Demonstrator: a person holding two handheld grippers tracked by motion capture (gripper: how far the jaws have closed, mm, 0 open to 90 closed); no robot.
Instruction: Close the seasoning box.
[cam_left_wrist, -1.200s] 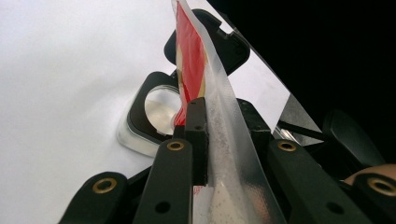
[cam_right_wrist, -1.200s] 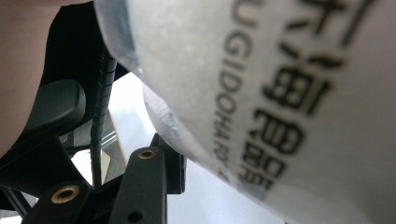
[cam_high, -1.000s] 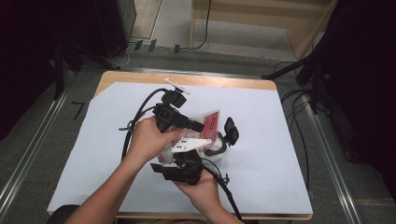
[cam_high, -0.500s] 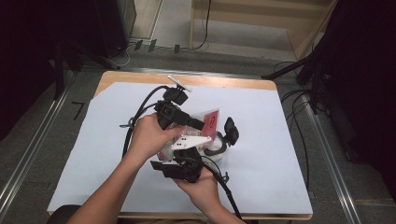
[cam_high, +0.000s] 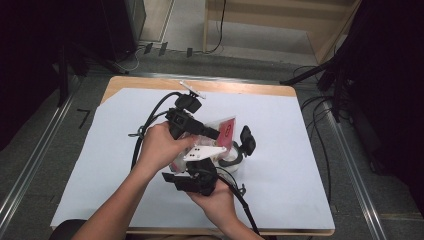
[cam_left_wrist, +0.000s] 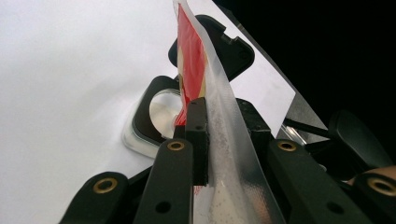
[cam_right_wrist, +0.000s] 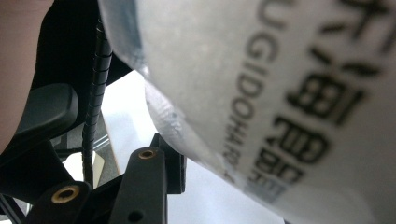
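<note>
Nothing has shifted since the earlier frames: both hands and the packet sit as they did. The left tongs (cam_left_wrist: 224, 135) are pinching the sealed edge of the clear plastic packet with a red printed label (cam_left_wrist: 194, 70), held above the white-covered tabletop (cam_high: 300, 150) near its centre. The right tongs (cam_high: 200, 170) grip the packet's lower end from 6 o'clock. The black-rimmed container with a hinged lid (cam_high: 235, 152) lies open at 3 o'clock of the packet. Judged step: tearing the packet open. Next, the tongs should pull apart steadily, keeping the opening over the container.
</note>
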